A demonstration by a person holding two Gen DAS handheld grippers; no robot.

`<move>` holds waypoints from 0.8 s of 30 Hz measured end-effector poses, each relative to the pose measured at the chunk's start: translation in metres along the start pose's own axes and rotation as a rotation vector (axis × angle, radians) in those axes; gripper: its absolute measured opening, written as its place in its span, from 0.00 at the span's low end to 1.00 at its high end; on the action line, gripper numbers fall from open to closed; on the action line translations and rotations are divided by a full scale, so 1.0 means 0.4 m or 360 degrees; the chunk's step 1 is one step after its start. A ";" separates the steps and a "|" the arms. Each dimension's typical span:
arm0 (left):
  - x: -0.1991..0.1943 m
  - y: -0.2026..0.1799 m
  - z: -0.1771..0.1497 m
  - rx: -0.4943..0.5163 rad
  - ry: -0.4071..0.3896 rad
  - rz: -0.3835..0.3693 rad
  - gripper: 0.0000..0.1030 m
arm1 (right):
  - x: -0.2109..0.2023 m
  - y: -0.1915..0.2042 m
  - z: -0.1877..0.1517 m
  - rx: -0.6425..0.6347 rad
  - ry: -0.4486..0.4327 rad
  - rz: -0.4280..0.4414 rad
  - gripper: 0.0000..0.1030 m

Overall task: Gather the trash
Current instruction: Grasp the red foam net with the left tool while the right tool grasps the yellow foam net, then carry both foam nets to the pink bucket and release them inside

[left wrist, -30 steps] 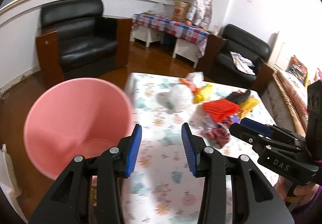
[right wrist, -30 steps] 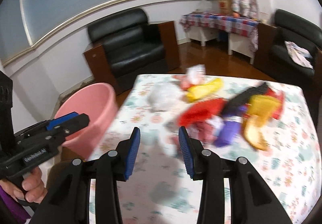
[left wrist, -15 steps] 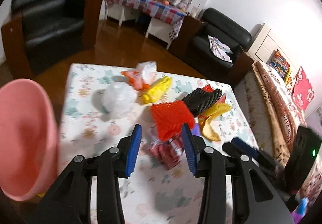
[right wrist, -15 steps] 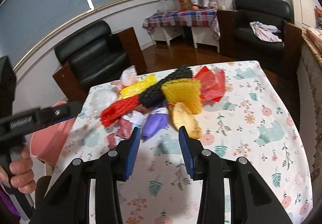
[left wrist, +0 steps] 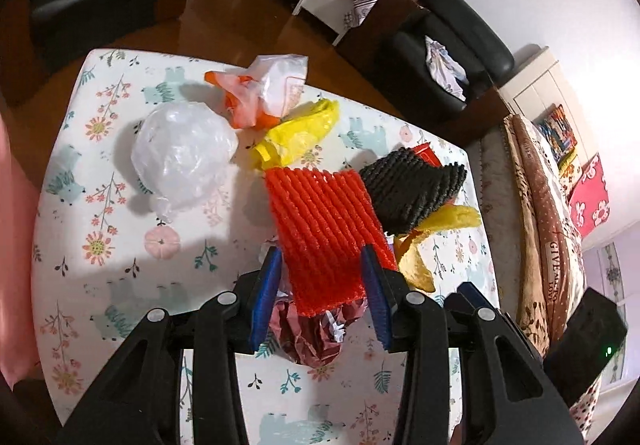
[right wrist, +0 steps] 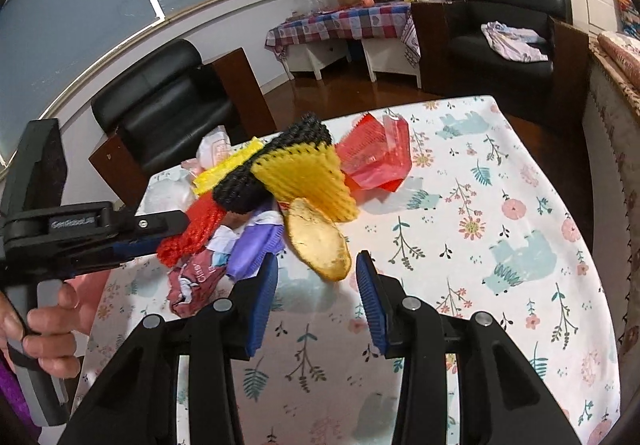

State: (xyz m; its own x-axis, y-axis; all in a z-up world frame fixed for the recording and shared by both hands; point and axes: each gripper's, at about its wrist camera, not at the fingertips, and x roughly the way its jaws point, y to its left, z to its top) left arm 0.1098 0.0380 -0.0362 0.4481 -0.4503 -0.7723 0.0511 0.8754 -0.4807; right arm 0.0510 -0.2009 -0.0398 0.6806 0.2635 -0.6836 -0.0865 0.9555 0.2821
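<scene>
Both grippers, left gripper [left wrist: 320, 277] and right gripper [right wrist: 316, 281], are hanging spread wide over the trash pile [left wrist: 320, 205] sitting on the table [left wrist: 100, 245], and a loose, shallow pinch might be letting the squishy red net [left wrist: 324, 233] slip out.

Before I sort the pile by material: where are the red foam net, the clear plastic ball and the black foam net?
red foam net [left wrist: 324, 229], left wrist view, middle of its ribbed face
clear plastic ball [left wrist: 182, 155], left wrist view, centre of the crumpled bulge
black foam net [left wrist: 412, 189], left wrist view, middle of its top

A brown cushion [left wrist: 557, 257] reads "GIVE"; other lettering is too blurred.
</scene>
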 end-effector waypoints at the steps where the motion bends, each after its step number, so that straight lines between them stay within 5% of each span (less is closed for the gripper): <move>1: -0.002 -0.003 -0.003 0.0014 -0.0015 -0.0003 0.34 | 0.006 -0.003 0.000 0.0004 0.0008 0.0002 0.39; 6: -0.027 -0.012 -0.013 0.0093 -0.0108 0.0055 0.15 | 0.023 -0.008 0.007 0.0004 0.0022 0.0009 0.39; 24: -0.163 -0.048 -0.113 0.0361 -0.0372 0.0219 0.12 | 0.060 0.003 0.102 -0.0073 -0.0135 -0.0033 0.48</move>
State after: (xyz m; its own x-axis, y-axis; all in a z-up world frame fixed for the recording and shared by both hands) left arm 0.0395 0.0425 0.0045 0.6555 -0.2958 -0.6949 0.1610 0.9537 -0.2541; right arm 0.0969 -0.1990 -0.0281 0.7415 0.2334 -0.6291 -0.1037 0.9662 0.2362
